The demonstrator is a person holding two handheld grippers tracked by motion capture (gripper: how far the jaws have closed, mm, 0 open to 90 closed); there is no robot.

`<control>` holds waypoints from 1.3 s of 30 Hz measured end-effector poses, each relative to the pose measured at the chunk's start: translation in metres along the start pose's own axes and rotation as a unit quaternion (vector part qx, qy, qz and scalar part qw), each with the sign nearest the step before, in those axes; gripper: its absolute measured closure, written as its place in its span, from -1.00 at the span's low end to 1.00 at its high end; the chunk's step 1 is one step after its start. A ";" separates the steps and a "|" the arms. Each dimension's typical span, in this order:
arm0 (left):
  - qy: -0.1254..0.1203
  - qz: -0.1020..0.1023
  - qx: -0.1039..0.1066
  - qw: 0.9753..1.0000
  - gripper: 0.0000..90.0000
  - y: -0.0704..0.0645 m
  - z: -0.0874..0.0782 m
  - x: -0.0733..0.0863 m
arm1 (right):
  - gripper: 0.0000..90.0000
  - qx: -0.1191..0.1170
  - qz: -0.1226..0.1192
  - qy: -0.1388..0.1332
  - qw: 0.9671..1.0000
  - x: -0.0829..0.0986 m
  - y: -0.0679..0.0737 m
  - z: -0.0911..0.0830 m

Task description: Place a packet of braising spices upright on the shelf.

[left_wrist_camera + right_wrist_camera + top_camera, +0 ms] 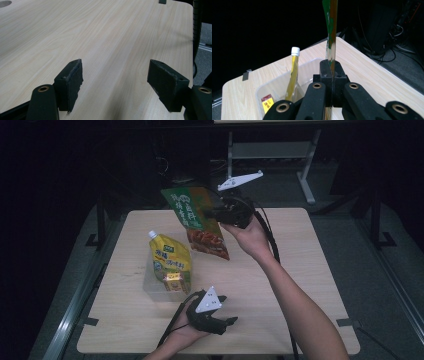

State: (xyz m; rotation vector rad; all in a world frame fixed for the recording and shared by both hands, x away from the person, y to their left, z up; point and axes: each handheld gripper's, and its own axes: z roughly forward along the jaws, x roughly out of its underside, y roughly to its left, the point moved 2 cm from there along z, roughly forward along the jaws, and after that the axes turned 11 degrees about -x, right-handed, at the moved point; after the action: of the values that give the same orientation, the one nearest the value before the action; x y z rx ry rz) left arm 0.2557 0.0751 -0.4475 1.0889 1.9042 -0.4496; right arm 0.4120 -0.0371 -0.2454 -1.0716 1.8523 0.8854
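The right gripper [216,212] holds a green pouch [200,222] in the air above the tabletop [300,270] — jaws pinched on its edge. Below it, a yellow pouch [170,262] stands in a clear bin [152,287]. The left gripper [115,80] hovers near the front edge, jaws spread — nothing between them.

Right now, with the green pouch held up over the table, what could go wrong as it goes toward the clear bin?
1. The right hand-held gripper pinches the green pouch only at its edge, so the pouch may swing or slip free.
2. The yellow spouted pouch already stands in the clear bin; the green one could knock it over.
3. The left hand-held gripper is open and away from the bin, so the bin may slide if bumped.
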 end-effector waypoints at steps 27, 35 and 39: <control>-0.002 0.005 0.005 1.000 -0.39 -0.002 -0.001 0.001 | 1.00 -0.040 0.002 -0.012 0.999 -0.016 -0.012 0.089; -0.003 -0.001 0.006 1.000 -0.39 -0.003 -0.001 0.002 | 1.00 -0.037 0.011 -0.005 0.999 -0.010 -0.017 0.106; -0.002 0.000 0.005 1.000 -0.39 -0.002 -0.001 0.002 | 1.00 -0.043 0.016 -0.008 0.999 -0.008 -0.018 0.113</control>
State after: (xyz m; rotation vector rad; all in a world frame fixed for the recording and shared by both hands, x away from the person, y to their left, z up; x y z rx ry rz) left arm 0.2530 0.0754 -0.4487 1.0924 1.9000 -0.4619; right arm 0.4639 0.0544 -0.2901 -1.0868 1.8370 0.9978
